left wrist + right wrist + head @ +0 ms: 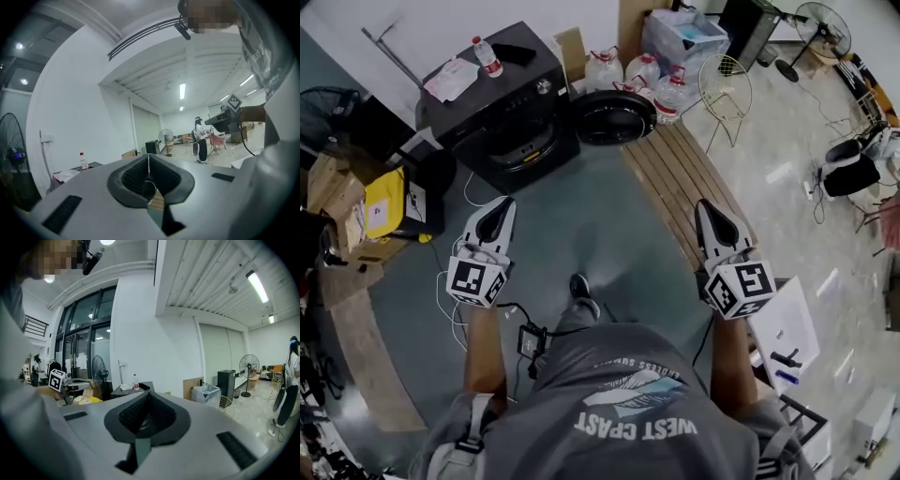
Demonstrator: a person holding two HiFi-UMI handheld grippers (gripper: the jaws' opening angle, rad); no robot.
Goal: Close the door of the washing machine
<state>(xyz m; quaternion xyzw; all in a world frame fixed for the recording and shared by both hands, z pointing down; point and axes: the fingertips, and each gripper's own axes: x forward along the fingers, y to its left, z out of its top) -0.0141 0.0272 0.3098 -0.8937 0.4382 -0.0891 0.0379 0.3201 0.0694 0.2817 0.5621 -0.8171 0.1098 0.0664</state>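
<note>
A black front-loading washing machine (502,108) stands on the floor at the upper left of the head view. Its round door (612,117) hangs wide open to the right of the drum opening. My left gripper (500,211) and right gripper (711,214) are held out in front of me, well short of the machine and apart from it. Both have their jaws together with nothing between them. In the left gripper view the jaws (149,161) meet in a line, with the machine's top (91,165) far behind. The right gripper (149,397) looks toward the machine's top (136,389).
A water bottle (487,56) and a paper (450,78) lie on the machine. Several big water jugs (637,70) stand behind the door. A slatted wooden bench (680,178) runs along the right, with a wire frame (725,89) beyond. Cardboard boxes (380,202) and floor cables (450,300) sit left.
</note>
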